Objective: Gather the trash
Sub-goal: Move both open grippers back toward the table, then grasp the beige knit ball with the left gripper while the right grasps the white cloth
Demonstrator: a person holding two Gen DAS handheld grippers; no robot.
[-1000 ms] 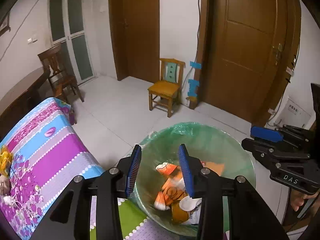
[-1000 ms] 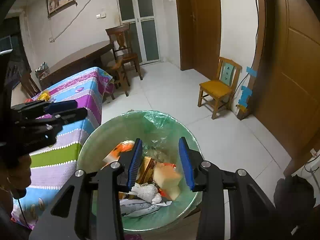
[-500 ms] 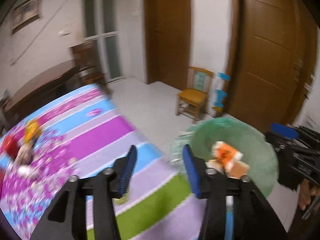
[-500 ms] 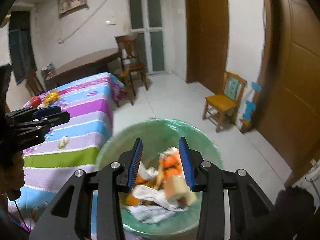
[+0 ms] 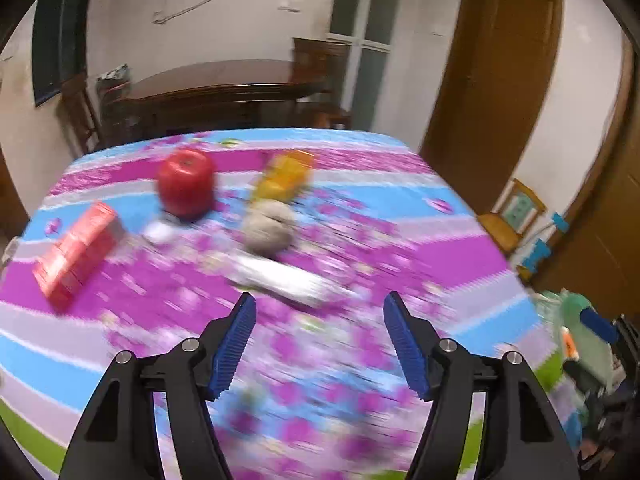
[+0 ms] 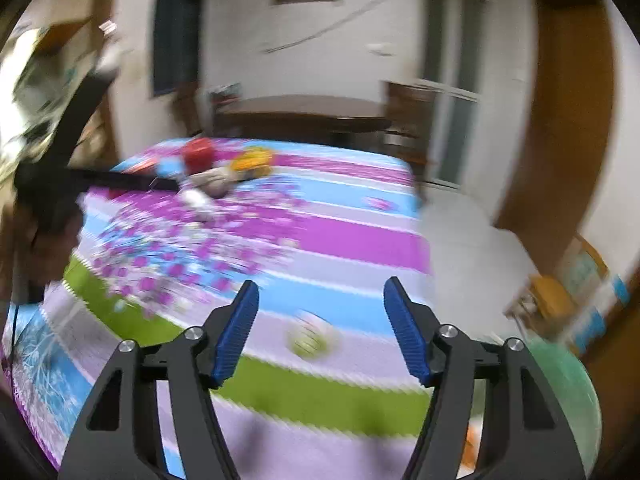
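Note:
Both views are blurred by motion. My left gripper [image 5: 320,340] hangs over the striped tablecloth [image 5: 360,264], its jaws opening with nothing between them. Ahead of it lie a whitish wrapper [image 5: 288,278], a grey crumpled wad [image 5: 267,232], an orange packet [image 5: 286,176], a red box [image 5: 76,252] and a red apple [image 5: 185,186]. My right gripper [image 6: 320,328] is also opening and empty, above the tablecloth [image 6: 320,236] near its front edge. The green-lined trash bin [image 6: 568,392] shows at lower right, and again in the left view as the bin [image 5: 576,320].
A dark wooden table [image 5: 224,88] and chairs stand behind the cloth-covered table. A yellow wooden chair [image 5: 512,220] sits by the brown doors at right. The left gripper's body [image 6: 80,176] crosses the right view's left side. White floor [image 6: 472,240] lies right of the table.
Both grippers swung left from over the trash bin to over the tablecloth. Their jaws stand wider apart than before. The bin now sits at the right edge of each view.

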